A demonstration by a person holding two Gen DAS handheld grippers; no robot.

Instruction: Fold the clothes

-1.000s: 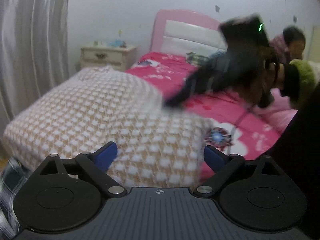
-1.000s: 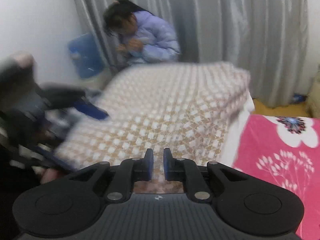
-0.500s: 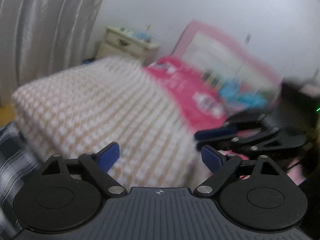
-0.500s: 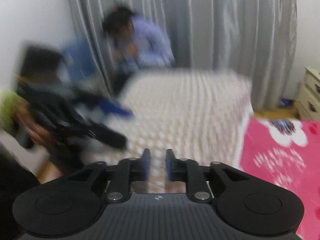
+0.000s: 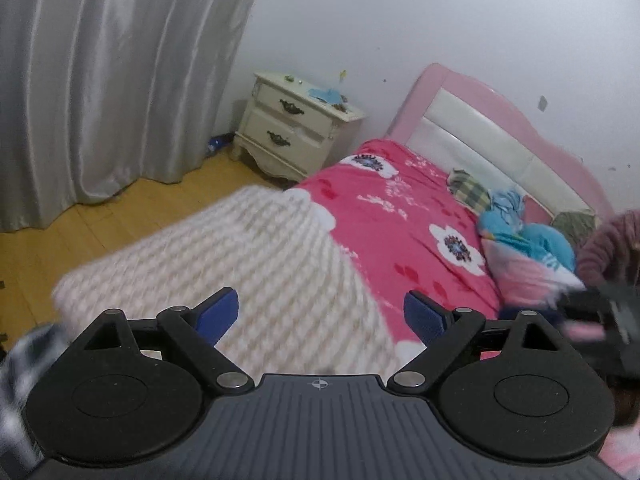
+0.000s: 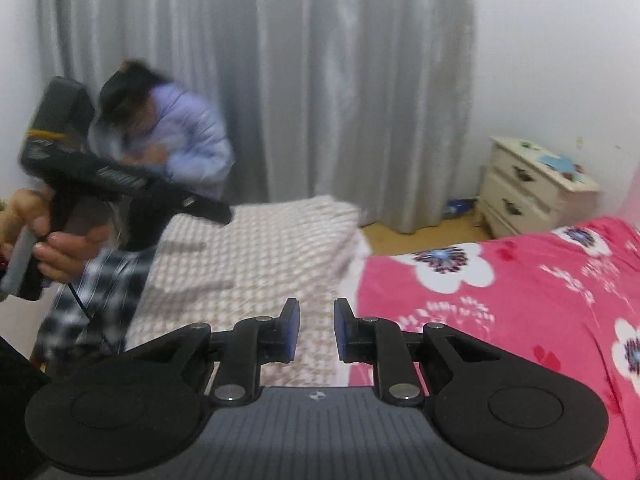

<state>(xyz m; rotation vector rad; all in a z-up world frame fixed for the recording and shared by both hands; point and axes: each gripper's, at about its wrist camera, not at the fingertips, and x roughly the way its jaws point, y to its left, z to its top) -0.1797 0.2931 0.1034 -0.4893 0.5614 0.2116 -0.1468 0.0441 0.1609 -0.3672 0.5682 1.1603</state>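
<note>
A tan-and-white checked cloth [image 5: 248, 264] lies folded on the near corner of the bed, also in the right wrist view [image 6: 260, 256]. My left gripper [image 5: 320, 316] hovers above it, open wide, nothing between its blue pads. My right gripper [image 6: 316, 328] is raised over the cloth's edge, its jaws a narrow gap apart and empty. A black-and-white plaid garment [image 6: 96, 292] hangs at the bed's left side, below the hand [image 6: 60, 248] that holds the left gripper [image 6: 200, 206]. The right gripper [image 5: 592, 308] shows as a blur at the right edge.
The bed has a pink flowered cover [image 5: 400, 216] and a pink headboard [image 5: 480, 128], with bundled clothes [image 5: 520, 248] by it. A cream nightstand [image 5: 296, 132] and grey curtain [image 5: 100, 80] stand beyond wooden floor [image 5: 80, 232]. A person in a lilac jacket [image 6: 180, 140] sits by the curtain.
Both grippers have lifted up and away from the checked cloth. The left view has rolled and swung toward the nightstand. The right jaws have parted slightly.
</note>
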